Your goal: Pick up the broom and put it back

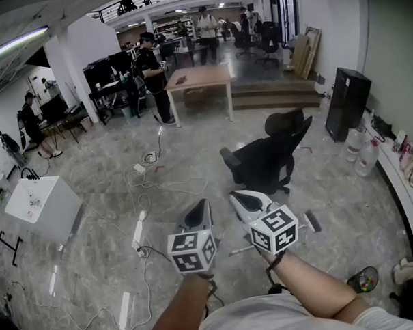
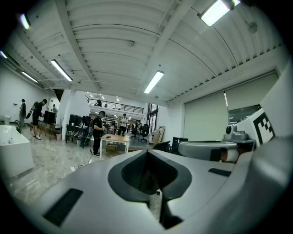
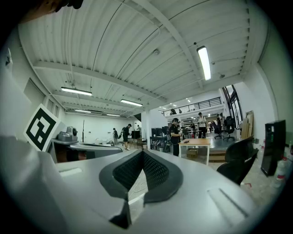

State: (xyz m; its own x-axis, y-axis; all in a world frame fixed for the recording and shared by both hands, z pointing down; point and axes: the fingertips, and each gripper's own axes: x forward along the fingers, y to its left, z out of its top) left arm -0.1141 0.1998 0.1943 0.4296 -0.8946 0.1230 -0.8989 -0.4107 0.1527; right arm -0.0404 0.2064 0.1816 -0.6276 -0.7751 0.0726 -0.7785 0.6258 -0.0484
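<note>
A thin grey stick with a dark flat head [image 1: 313, 221] lies on the marble floor just right of my right gripper; it looks like the broom, and the gripper's marker cube hides most of its handle. My left gripper [image 1: 200, 208] and right gripper [image 1: 239, 197] are held side by side above the floor, pointing forward and about level. In the left gripper view the left gripper [image 2: 147, 153] has its pads meeting with nothing between them. The right gripper [image 3: 143, 153] in its own view is likewise shut and empty. Neither gripper touches the stick.
A black office chair [image 1: 268, 158] stands just ahead of the grippers. Power strips and cables [image 1: 140, 232] trail over the floor at left, near a white box [image 1: 41, 206]. A wooden table [image 1: 199, 78] with a person [image 1: 151, 71] beside it is farther back. A black cabinet [image 1: 346, 103] and water bottles [image 1: 362, 151] line the right wall.
</note>
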